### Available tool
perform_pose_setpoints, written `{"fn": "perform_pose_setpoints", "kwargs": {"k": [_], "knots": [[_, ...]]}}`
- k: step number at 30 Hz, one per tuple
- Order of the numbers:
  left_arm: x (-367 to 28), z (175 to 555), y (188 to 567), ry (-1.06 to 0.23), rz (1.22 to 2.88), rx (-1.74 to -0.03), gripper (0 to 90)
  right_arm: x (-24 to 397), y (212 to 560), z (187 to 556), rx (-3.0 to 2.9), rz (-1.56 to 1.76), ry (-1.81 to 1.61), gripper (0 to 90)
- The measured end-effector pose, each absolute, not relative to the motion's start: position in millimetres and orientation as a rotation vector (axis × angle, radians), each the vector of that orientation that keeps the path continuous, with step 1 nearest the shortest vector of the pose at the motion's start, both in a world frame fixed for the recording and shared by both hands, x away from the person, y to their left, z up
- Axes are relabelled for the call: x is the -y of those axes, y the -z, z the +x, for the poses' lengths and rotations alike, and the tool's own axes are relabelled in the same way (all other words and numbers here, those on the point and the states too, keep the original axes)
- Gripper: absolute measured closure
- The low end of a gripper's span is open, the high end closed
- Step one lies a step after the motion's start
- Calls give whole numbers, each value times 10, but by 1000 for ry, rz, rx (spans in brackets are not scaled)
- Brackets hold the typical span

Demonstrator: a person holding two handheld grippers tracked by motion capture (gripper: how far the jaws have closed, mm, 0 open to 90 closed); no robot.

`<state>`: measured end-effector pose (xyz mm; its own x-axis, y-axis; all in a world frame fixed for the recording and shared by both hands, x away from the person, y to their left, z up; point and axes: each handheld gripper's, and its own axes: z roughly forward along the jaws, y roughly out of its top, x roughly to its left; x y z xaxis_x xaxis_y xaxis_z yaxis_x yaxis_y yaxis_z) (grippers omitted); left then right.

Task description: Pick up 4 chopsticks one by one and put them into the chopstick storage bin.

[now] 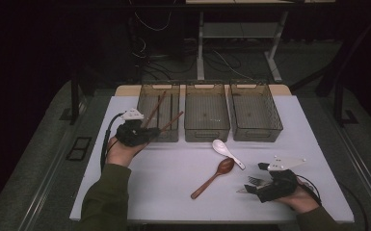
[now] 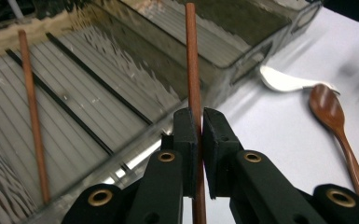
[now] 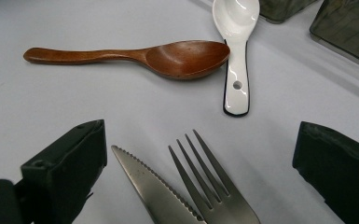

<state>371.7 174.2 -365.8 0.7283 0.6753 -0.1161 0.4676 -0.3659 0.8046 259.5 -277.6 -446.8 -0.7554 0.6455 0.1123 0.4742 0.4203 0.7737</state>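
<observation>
My left gripper (image 1: 149, 135) (image 2: 199, 122) is shut on a brown chopstick (image 2: 193, 65), which slants up and to the right over the front edge of the left clear bin (image 1: 147, 88). Inside that bin lie another brown chopstick (image 2: 31, 112) and two black ones (image 2: 74, 109). My right gripper (image 1: 257, 179) (image 3: 203, 140) rests low at the table's front right, its jaws wide open. A steel fork (image 3: 210, 186) and a serrated knife (image 3: 151, 184) lie on the table between them, untouched by the pads.
Two more clear bins, the middle one (image 1: 207, 129) and the right one (image 1: 274, 115), stand in a row at the back. A wooden spoon (image 1: 216, 175) (image 3: 168, 56) and a white ceramic spoon (image 1: 227, 152) (image 3: 235, 56) lie mid-table on the white tabletop (image 1: 168, 192).
</observation>
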Motion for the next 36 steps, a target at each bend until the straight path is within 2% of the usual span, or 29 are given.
{"fn": "perform_pose_setpoints", "kwargs": {"k": [18, 36], "knots": [[-1722, 4309, 3426, -339, 1983, -924, 836, 2778, 4469, 2597, -2469, 989, -1252, 29], [-1696, 4903, 3490, -363, 1895, -1036, 835, 2786, 4467, 2600, -2473, 983, -1262, 29]]}}
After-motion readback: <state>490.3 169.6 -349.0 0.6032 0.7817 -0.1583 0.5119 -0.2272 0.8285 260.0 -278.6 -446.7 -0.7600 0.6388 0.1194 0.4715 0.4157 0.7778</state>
